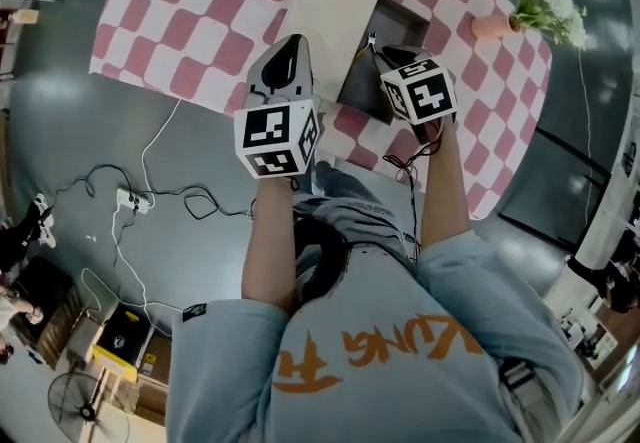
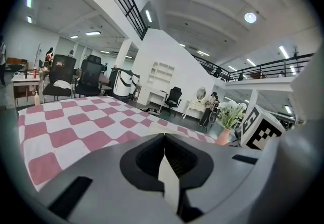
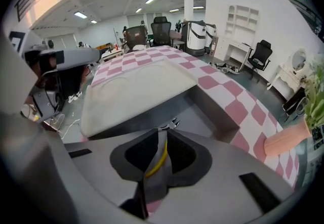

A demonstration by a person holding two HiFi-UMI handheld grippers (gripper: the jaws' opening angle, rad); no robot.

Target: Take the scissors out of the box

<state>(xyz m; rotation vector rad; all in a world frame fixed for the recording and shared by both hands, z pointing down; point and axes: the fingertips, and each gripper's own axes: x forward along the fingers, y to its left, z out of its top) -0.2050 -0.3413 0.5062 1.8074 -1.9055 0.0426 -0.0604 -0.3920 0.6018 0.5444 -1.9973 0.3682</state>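
Now the left hand-held gripper [image 2: 164,139] pinches the box lid [image 3: 136,94]. Meanwhile the right hand-held gripper [image 3: 161,134] is closed on the scissors [image 3: 157,162] at the box [image 1: 385,41].

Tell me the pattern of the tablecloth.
Pink and white checks cover the tablecloth; the head view shows it best.
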